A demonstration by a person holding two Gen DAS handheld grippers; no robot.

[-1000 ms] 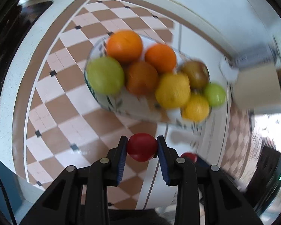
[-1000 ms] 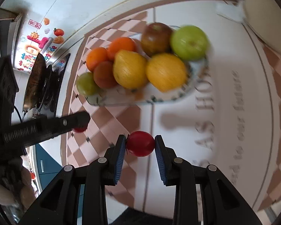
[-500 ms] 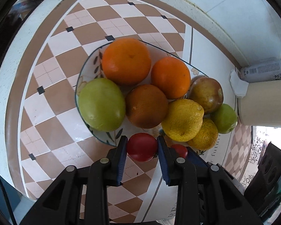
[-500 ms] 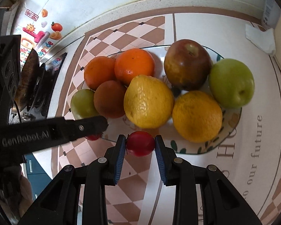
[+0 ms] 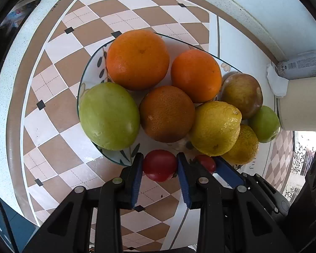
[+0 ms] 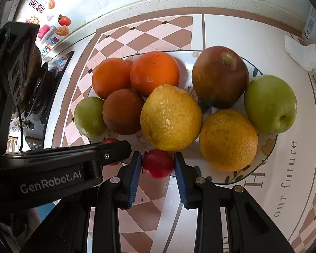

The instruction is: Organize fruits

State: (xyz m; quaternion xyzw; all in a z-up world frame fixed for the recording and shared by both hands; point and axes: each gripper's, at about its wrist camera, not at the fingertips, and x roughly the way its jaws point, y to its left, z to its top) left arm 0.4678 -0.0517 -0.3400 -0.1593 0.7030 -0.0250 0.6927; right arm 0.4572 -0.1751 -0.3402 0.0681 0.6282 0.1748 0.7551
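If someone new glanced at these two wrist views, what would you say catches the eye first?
Most striking is the glass plate piled with fruit: oranges, a big lemon, green apples and a dark red apple, on the checkered mat. Next, each gripper is shut on a small red fruit at the plate's near rim: the left gripper holds one, the right gripper another.

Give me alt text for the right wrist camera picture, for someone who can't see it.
The right tool is shut on a small red fruit at the near rim of a glass plate piled with oranges, lemons and apples. The left tool reaches in from the left, holding another small red fruit that is mostly hidden behind it.
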